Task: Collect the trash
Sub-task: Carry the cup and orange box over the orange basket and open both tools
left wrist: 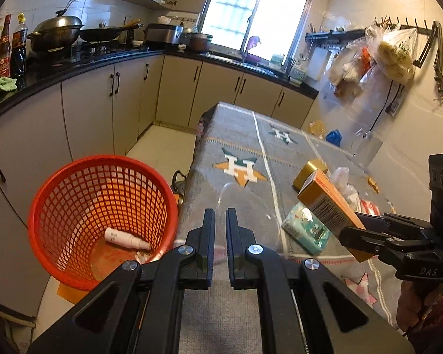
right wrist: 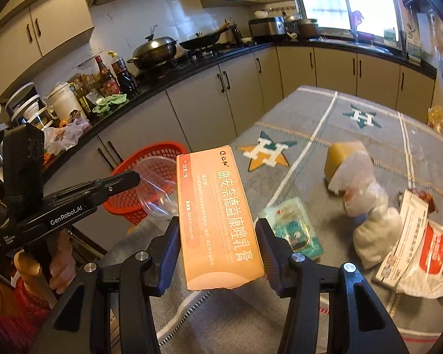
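My right gripper [right wrist: 217, 236] is shut on an orange medicine box [right wrist: 215, 212] and holds it above the table; the box also shows in the left wrist view [left wrist: 327, 203]. My left gripper [left wrist: 220, 221] is shut on a clear plastic container [left wrist: 245, 206], thin and hard to see, which shows in the right wrist view [right wrist: 159, 183] held over the red mesh basket [right wrist: 150, 159]. The basket [left wrist: 100, 215] stands on the floor left of the table with a white tube [left wrist: 127, 238] inside.
On the grey star-patterned tablecloth [right wrist: 310, 124] lie a green tissue pack [right wrist: 292, 227], a gold box [right wrist: 336, 159], white plastic bags [right wrist: 366, 200] and red-white wrappers [right wrist: 419, 250]. Kitchen cabinets [left wrist: 88, 106] run along the left. Bags [left wrist: 378, 56] hang on the right wall.
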The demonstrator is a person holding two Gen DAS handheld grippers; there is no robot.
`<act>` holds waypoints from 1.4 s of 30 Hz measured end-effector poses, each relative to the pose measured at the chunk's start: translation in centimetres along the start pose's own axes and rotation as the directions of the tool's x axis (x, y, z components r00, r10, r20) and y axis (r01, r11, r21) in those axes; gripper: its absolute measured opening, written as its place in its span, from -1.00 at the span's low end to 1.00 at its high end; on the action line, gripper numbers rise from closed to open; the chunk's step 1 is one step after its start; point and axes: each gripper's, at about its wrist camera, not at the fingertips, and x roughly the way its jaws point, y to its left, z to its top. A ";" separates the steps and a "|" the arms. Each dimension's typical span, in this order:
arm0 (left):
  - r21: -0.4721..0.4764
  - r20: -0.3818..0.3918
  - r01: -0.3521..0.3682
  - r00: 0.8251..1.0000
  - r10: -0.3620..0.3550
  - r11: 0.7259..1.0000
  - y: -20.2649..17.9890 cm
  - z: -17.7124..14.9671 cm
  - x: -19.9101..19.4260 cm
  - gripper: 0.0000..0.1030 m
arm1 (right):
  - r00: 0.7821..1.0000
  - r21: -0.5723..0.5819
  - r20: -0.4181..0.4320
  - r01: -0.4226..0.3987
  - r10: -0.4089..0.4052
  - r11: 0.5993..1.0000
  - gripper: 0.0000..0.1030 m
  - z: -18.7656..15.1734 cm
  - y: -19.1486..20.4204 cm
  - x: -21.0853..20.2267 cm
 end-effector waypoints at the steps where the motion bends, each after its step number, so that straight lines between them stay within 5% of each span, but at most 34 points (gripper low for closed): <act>1: -0.001 0.009 -0.003 1.000 0.003 1.000 0.1 0.2 -0.2 -0.87 | 1.000 -0.004 0.006 -0.002 0.002 1.000 0.06 0.2 0.1 -0.1; 13: -0.097 0.031 -0.053 0.998 0.057 0.994 5.1 0.4 -0.6 -0.87 | 0.996 -0.030 -0.059 -0.069 0.067 0.997 0.06 2.8 2.4 5.5; 18: -0.120 -0.008 0.005 1.000 -0.006 0.993 6.4 0.2 -0.2 -0.86 | 0.996 -0.036 -0.052 -0.075 0.073 0.997 0.06 3.6 3.7 6.3; 23: -0.148 -0.035 0.081 0.996 -0.087 0.986 6.9 0.6 0.3 -0.27 | 0.999 -0.044 -0.022 -0.036 0.035 0.998 0.06 3.5 3.6 4.8; 28: -0.104 -0.073 0.085 0.993 -0.093 0.991 5.0 0.9 1.7 -0.27 | 1.000 -0.023 -0.011 -0.014 0.013 1.000 0.06 3.4 2.7 4.0; 32: -0.062 -0.139 0.043 0.989 -0.051 0.997 3.4 0.8 3.8 -0.68 | 1.000 -0.020 -0.004 -0.007 0.007 1.000 0.06 3.5 2.5 3.6; 42: -0.108 -0.041 0.076 0.996 -0.080 0.991 4.8 1.3 0.8 -0.81 | 1.000 -0.043 0.010 -0.008 0.009 0.999 0.06 4.7 3.8 4.2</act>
